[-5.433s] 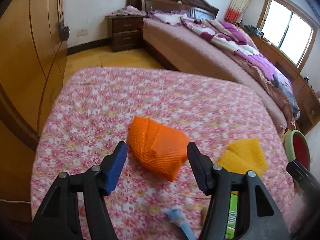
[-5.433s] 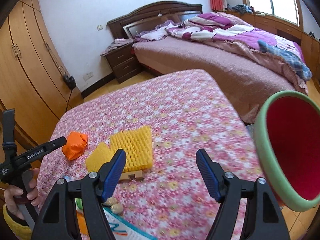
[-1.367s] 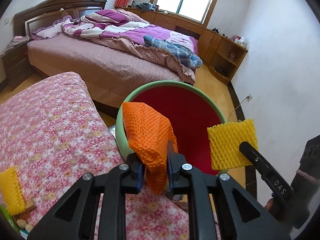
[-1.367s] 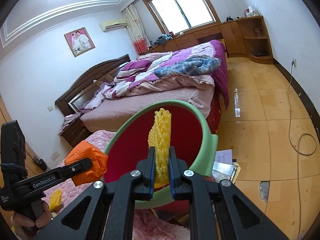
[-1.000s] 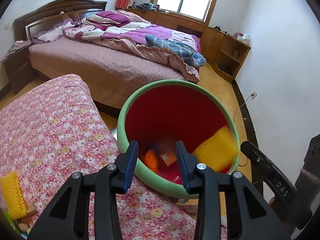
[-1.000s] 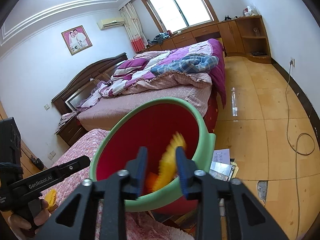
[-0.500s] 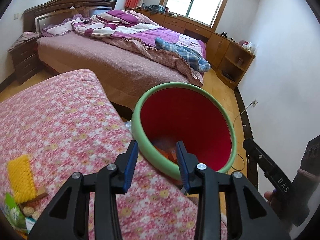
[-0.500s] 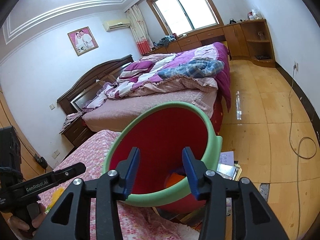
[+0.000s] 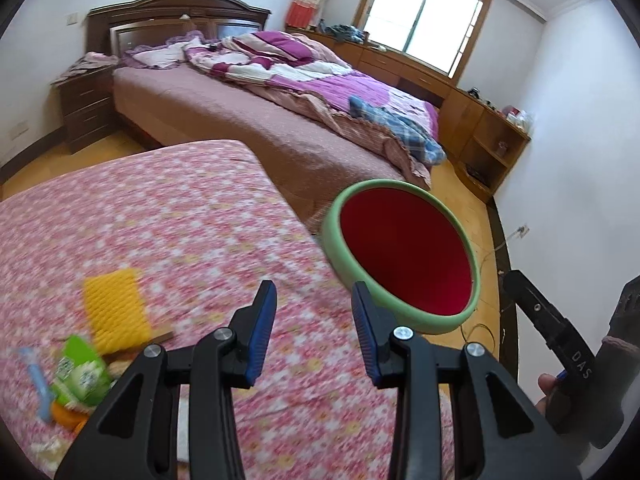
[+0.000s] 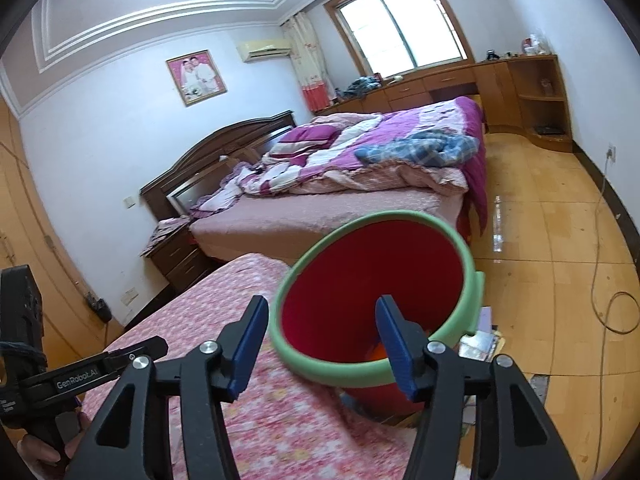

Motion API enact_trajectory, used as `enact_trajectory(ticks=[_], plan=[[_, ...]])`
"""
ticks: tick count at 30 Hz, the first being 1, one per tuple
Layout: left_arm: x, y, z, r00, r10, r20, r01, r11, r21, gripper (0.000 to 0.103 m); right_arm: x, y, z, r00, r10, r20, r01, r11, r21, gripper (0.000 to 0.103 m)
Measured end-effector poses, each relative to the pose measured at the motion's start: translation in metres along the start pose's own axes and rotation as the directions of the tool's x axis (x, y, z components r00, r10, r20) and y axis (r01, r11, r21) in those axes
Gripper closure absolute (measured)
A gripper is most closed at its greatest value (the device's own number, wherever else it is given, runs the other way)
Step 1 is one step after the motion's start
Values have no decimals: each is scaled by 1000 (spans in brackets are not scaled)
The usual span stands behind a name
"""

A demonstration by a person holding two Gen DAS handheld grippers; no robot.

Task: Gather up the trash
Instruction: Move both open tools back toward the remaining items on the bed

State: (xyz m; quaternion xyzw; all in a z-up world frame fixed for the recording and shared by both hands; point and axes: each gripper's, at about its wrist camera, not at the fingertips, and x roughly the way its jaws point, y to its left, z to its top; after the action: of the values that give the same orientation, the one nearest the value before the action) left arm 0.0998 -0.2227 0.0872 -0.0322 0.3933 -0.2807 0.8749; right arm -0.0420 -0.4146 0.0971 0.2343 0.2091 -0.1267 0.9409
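Note:
A red trash bin with a green rim (image 9: 404,254) (image 10: 462,306) stands on the floor at the table's right edge. An orange scrap (image 10: 376,354) shows inside it. My left gripper (image 9: 314,328) is open and empty above the floral table (image 9: 160,216), left of the bin. My right gripper (image 10: 320,344) is open and empty in front of the bin's mouth. A yellow foam net (image 9: 114,308) lies on the table at the left. A green wrapper (image 9: 80,374), a blue scrap (image 9: 36,380) and an orange piece (image 9: 66,414) lie beside it.
A large bed with purple bedding (image 9: 304,92) stands behind the table. A nightstand (image 9: 86,106) is at the back left. Wooden cabinets (image 10: 520,88) line the window wall. A cable (image 10: 612,308) and papers (image 10: 484,336) lie on the floor near the bin.
Both grippers dropped their foam nets into the bin, opened wider and pulled back. The left view has swung left toward the table, now showing the trash pile.

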Motion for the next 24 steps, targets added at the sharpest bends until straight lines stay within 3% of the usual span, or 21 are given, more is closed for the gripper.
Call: enact_trajectory(ticks=[14,24], plan=[[-62,58,-26,992,117,48,-112,990,-88,64,-3,50,-23,991,88,-105,-96,993,-68,41],[-96,110,-58,971,233,48,-219,955,-201,64,-1,82,-47,969,151,-196,-176,978,-114,39]])
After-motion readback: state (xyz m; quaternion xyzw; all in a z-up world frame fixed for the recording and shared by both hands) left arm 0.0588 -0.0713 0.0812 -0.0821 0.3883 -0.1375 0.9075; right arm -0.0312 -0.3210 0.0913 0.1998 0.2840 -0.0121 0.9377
